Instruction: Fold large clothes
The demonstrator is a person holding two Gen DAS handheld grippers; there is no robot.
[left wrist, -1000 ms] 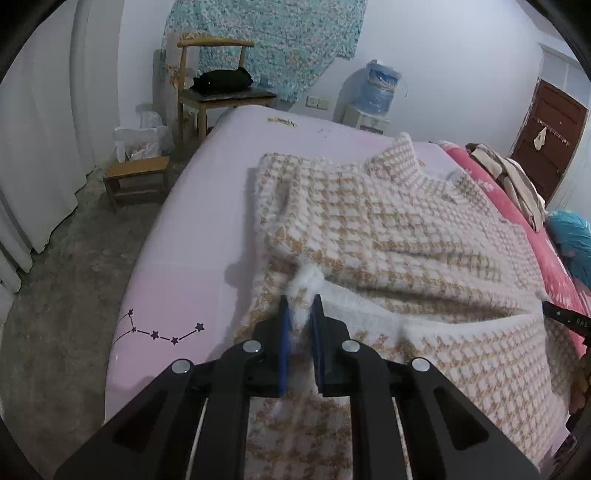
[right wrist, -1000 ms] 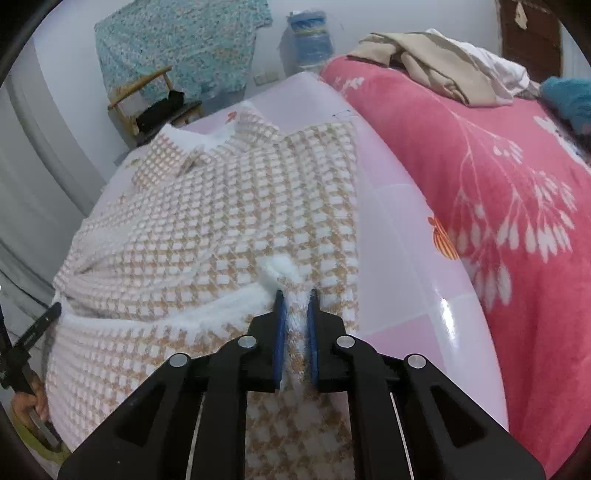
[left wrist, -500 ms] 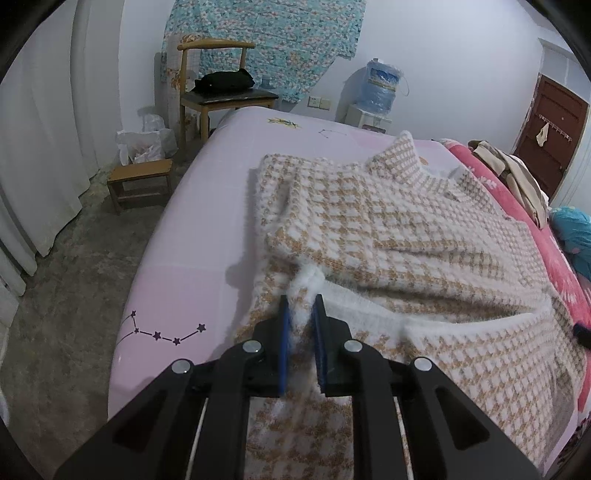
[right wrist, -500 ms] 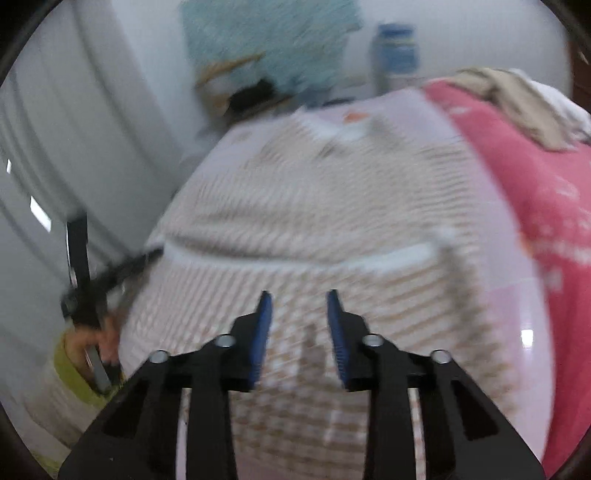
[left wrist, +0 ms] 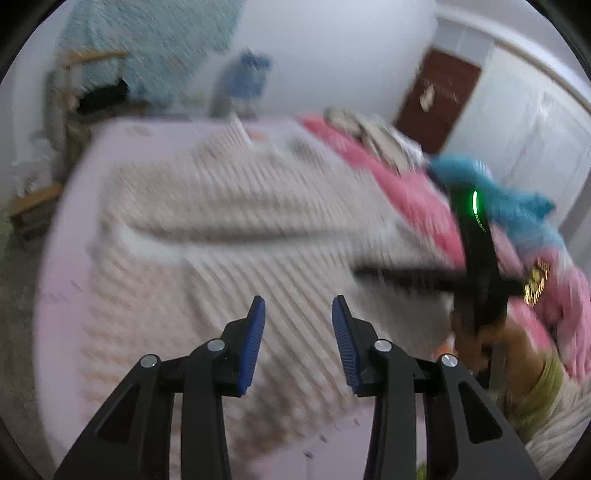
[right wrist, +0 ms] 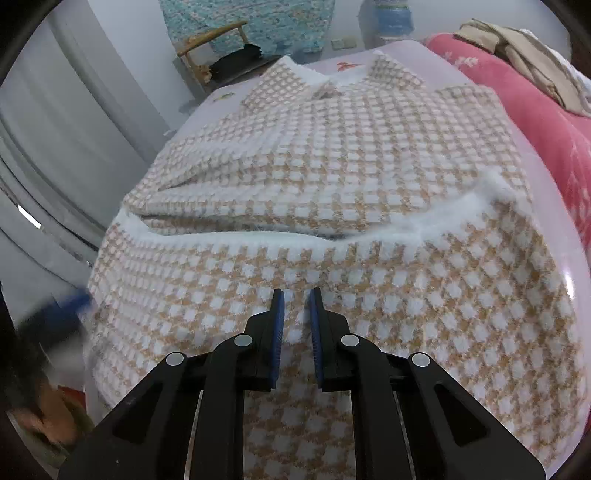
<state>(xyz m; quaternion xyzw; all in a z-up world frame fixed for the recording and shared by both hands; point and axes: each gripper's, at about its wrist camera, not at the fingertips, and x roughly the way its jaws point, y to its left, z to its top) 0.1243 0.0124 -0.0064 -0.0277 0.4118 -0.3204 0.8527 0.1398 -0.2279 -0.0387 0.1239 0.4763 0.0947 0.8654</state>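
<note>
A tan-and-white checked sweater (right wrist: 351, 158) lies spread on the bed, collar at the far end. Its fluffy white hem band (right wrist: 369, 230) is folded up across the middle. My right gripper (right wrist: 295, 291) hovers over the near folded part. Its jaws are closing to a narrow gap with nothing between them. The left wrist view is motion-blurred. There my left gripper (left wrist: 299, 301) is over the sweater (left wrist: 221, 221), and its jaws are opening with nothing between them. The black body of the right-hand tool (left wrist: 476, 258), held by a hand (left wrist: 476, 343), crosses that view at the right.
The pale pink bed sheet (right wrist: 550, 173) shows around the sweater. A red blanket (right wrist: 535, 96) with a heap of clothes (right wrist: 517, 48) lies to the right. A wooden chair (right wrist: 210, 40) and a water bottle (right wrist: 391, 18) stand beyond the bed's far end.
Both grippers have let go of the white hem, which now lies across the sweater. The left jaws have spread and swung right. The right jaws opened, then narrowed, and drew back over the near part.
</note>
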